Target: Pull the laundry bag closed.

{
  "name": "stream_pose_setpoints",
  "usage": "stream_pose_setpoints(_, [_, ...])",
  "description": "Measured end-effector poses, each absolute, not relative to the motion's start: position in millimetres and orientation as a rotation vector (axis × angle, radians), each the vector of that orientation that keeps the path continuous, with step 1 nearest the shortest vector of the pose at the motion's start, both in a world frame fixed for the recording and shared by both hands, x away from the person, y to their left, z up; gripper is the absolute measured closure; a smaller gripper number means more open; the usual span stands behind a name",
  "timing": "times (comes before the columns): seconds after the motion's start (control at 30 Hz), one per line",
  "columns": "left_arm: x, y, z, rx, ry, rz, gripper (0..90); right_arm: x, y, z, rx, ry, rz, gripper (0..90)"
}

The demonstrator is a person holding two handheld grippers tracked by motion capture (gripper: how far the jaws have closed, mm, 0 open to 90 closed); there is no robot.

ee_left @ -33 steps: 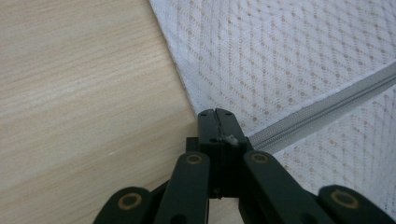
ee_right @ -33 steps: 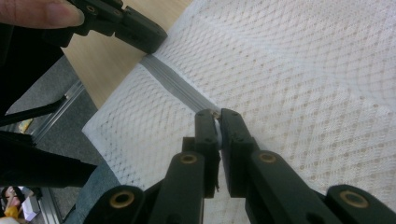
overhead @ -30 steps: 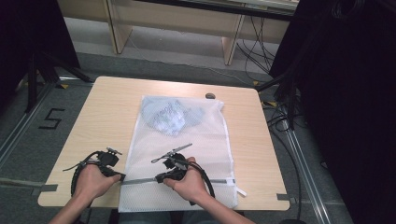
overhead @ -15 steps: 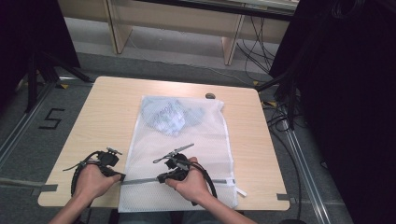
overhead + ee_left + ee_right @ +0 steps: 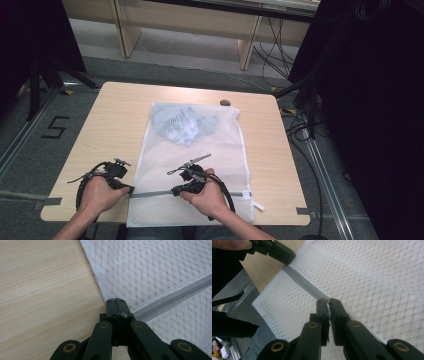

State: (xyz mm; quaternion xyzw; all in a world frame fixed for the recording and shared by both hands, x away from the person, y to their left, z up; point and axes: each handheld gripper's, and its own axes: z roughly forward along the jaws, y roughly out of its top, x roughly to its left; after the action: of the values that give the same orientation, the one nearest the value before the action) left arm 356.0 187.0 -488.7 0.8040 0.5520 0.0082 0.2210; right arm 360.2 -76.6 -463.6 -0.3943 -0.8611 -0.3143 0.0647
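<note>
Right gripper (image 5: 328, 301): jaws clenched on the small metal zipper pull (image 5: 327, 300), pinched right at the tips, part-way along the grey zipper track (image 5: 304, 285). Left gripper (image 5: 116, 301): jaws clamped tight on the left end of that zipper track (image 5: 172, 298), right at the hem of the white mesh laundry bag (image 5: 162, 267). Track drawn straight between the two grippers, running parallel to the near edge of the surface in the high view. From the right gripper view, left gripper (image 5: 279, 252) seen farther off at the bag's side hem, a fingertip on top of it.

Outward: mesh laundry bag (image 5: 200, 165) lying flat down the middle of the light wooden surface (image 5: 100, 125), its zipped end toward the near edge and slightly overhanging it. Crumpled pale blue garment (image 5: 182, 125) bunched inside the bag's far end. Left hand (image 5: 97, 192) near the near-left corner, right hand (image 5: 210, 197) over the bag at the near edge. Small dark round object (image 5: 225, 103) on the surface just beyond the bag's far right corner. White tab (image 5: 257, 205) poking out at the bag's right side by the near edge. Number five marked in black tape (image 5: 54, 128) on the floor, left of the surface.
</note>
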Motion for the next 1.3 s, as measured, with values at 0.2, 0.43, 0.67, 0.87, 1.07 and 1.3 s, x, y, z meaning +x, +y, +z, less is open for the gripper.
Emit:
stream_pose_setpoints(0.2, [355.6, 185.4, -489.6, 2.191, 1.546, 0.033, 90.0, 360.2, -80.0, -463.4, -1.19, -2.603, -0.948, 87.1])
stream_pose_setpoints(0.43, [355.9, 186.3, -489.2, 2.205, 1.531, 0.028, 90.0, 359.7, -83.7, -462.5, -1.221, -2.595, -0.928, 87.0])
stream_pose_setpoints(0.67, [355.8, 185.3, -489.6, 2.189, 1.547, 0.033, 90.0, 359.8, -86.6, -461.7, -1.208, -2.595, -0.952, 87.1])
stream_pose_setpoints(0.87, [355.8, 184.9, -489.4, 2.191, 1.548, 0.031, 90.0, 360.7, -92.0, -462.5, -1.213, -2.589, -0.953, 87.1])
stream_pose_setpoints(1.07, [355.7, 184.6, -489.3, 2.198, 1.544, 0.035, 90.0, 360.2, -97.0, -461.4, -1.238, -2.586, -0.95, 87.1])
stream_pose_setpoints(1.3, [356.1, 184.4, -489.2, 2.195, 1.549, 0.03, 90.0, 360.5, -99.3, -461.1, -1.254, -2.573, -0.945, 87.1])
